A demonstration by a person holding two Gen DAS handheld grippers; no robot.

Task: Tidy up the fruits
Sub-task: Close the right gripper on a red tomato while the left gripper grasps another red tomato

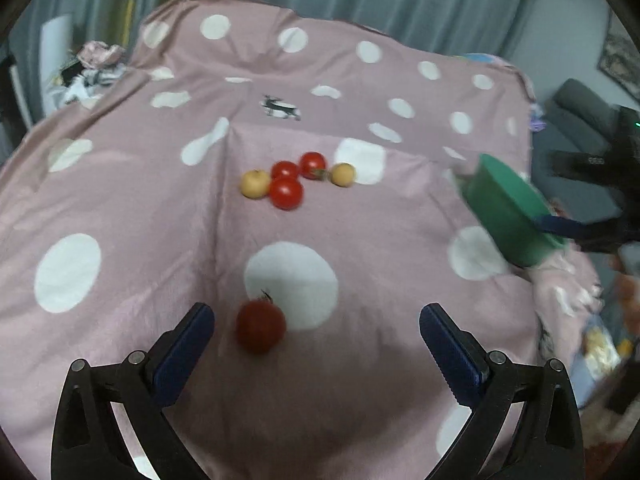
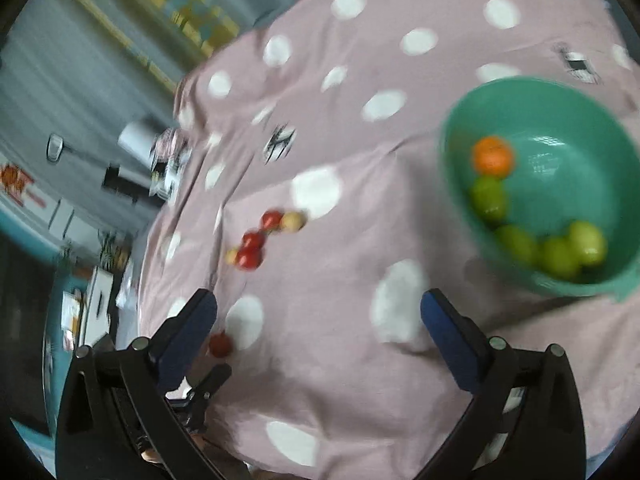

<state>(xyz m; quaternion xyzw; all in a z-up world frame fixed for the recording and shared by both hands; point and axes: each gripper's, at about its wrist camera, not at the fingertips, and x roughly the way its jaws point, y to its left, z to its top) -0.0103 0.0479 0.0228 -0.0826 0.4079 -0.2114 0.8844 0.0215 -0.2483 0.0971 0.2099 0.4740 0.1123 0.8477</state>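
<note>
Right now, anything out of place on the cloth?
One red tomato lies alone near the left gripper, apart from the cluster of tomatoes and yellow fruit. The green bowl holds only limes and an orange.

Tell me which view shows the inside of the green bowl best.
The right wrist view: it looks down into the green bowl, showing an orange and green fruits. The left wrist view shows only its outer wall and rim, contents hidden.

Dim, soft indoor light; faint shadows on the cloth (image 1: 360, 240). Right-wrist view motion-blurred throughout; glare inside green bowl (image 2: 560, 160). Fisheye bending, dark corners.
</note>
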